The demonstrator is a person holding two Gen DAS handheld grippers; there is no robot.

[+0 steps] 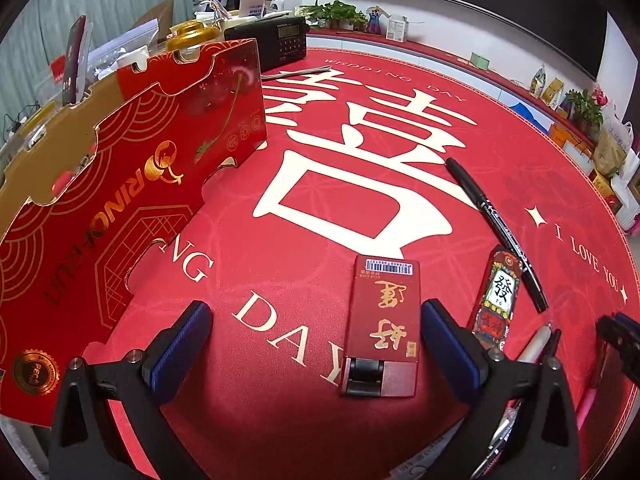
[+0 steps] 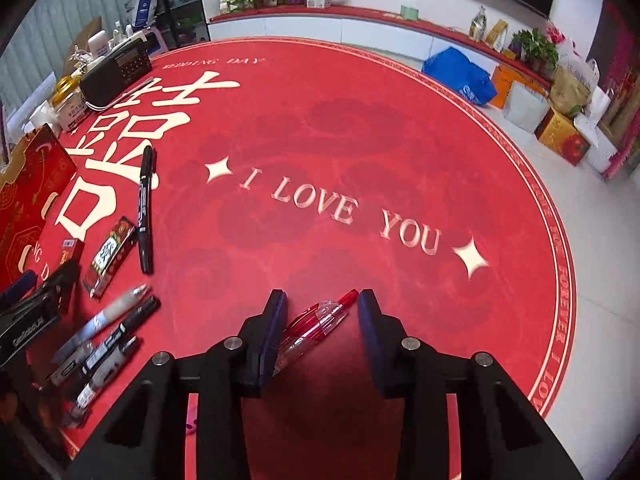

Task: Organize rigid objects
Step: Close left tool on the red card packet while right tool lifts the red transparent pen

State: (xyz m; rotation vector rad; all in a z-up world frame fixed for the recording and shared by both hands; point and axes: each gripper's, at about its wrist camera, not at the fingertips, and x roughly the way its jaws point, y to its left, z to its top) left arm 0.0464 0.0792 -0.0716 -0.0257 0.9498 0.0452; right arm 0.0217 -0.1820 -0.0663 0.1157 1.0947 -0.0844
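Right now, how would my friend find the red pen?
Find the big red mat with "I LOVE YOU". Just below those words, the red pen lies between the right gripper fingers. The other pens are black or white.

Red mat (image 2: 360,140) with cream lettering, red-and-clear pen (image 2: 320,320), black marker (image 2: 145,208)

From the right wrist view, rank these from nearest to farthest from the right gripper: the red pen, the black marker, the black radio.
1. Red pen: lying between the right gripper's fingers, against the left pad, on the red mat.
2. Black marker: off to the left, lying lengthwise on the mat.
3. Black radio: far upper left, at the mat's edge.
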